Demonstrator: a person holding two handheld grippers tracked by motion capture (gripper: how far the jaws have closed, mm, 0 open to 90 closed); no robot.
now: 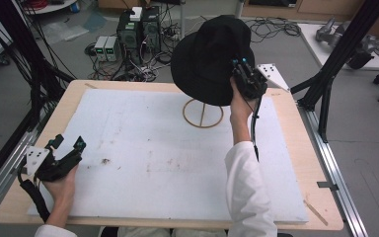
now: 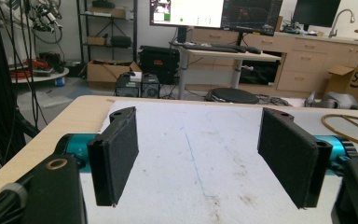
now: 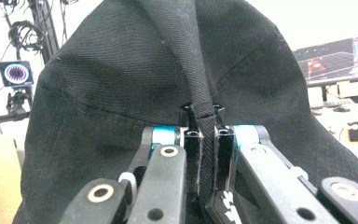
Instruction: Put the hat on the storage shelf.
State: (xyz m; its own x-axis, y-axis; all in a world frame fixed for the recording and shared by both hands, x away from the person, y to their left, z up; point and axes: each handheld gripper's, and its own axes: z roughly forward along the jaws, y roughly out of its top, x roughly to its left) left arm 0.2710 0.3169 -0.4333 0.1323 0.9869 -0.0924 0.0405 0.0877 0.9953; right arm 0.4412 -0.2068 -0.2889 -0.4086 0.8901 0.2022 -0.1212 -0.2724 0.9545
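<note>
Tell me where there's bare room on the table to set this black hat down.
The white mat is bare between the left gripper and the right forearm, and toward its far left corner. It is crowded only at the far right, where the right gripper holds the black hat above the wooden ring stand.

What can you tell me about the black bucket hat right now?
The black fabric bucket hat looks like woven cotton twill, with a rounded crown, a stitched seam and a soft drooping brim. It is lifted clear of the white foam mat, above the wooden ring stand at the table's far side. The right hand-held gripper is shut on a bunched fold of it, which rises between the jaws. Nothing else visibly touches it.
</note>
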